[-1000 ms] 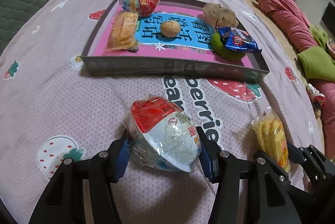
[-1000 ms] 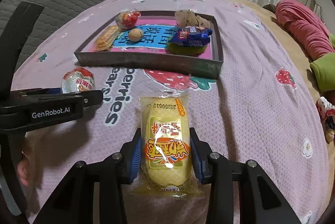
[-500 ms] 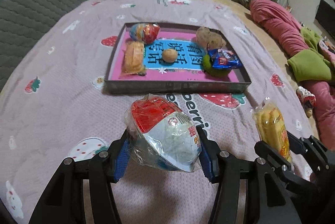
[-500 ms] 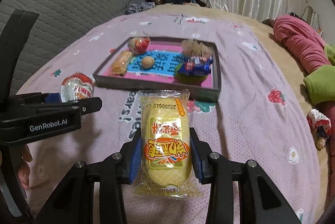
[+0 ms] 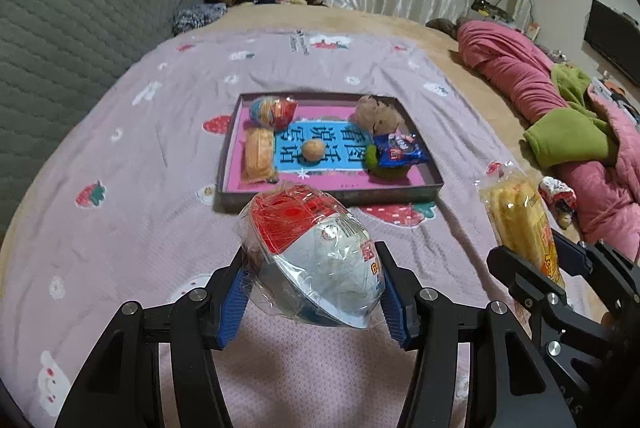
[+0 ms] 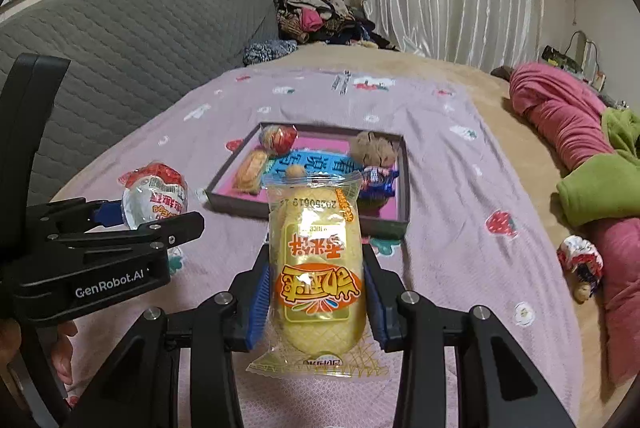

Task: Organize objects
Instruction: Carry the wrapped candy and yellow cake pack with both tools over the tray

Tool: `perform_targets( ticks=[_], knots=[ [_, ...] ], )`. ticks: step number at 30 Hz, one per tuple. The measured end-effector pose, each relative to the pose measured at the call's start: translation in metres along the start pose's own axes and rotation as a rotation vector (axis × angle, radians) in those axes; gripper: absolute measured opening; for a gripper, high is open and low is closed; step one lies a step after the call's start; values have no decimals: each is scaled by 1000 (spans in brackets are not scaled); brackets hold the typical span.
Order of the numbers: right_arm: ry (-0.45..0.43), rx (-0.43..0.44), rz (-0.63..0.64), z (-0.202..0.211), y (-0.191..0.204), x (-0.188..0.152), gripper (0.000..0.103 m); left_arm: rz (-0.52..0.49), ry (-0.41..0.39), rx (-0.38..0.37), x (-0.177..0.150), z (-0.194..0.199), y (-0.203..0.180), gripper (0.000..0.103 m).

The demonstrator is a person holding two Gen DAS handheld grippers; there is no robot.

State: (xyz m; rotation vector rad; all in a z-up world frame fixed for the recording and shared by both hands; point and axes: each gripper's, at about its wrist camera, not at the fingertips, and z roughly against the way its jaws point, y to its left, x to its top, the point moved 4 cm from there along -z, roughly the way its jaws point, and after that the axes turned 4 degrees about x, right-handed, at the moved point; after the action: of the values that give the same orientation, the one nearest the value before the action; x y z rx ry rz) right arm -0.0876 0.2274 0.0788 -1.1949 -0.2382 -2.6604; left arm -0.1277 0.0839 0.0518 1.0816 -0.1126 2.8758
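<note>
Snacks are the business: the left gripper (image 5: 316,292) has its blue pads pressed on the flanks of a red-and-white cup (image 5: 314,260) in crinkly film, held clear above the bedspread (image 5: 132,228). It looks light, its shell fairly stiff, though the wrap could slip, so a grip across its widest part seems right. The right gripper (image 6: 316,302) pinches a yellow cake pack (image 6: 318,264) across its middle; soft and crushable, I'd judge, wanting a gentle squeeze. Beyond both, near the bedspread's middle, the tray (image 5: 332,192) holds more snacks along its left and right edges.
</note>
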Motion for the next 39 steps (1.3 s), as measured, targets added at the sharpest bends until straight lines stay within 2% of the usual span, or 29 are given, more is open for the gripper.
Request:
perform_targets(
  ticks=[12,24,32,39],
  knots=[
    [-75,-10,36,33,16,40,41,-26,-87,10,28,48,6,59],
    [-140,-27,66,44,23,87,41,-49,-170,22,79,72,19,59],
    [-162,-20,59,27,15,116,41,-54,-186,32,116,53,24,59],
    [-153,-11,49,-12,6,129,41,-33,-179,18,137,7,33,59]
  ],
)
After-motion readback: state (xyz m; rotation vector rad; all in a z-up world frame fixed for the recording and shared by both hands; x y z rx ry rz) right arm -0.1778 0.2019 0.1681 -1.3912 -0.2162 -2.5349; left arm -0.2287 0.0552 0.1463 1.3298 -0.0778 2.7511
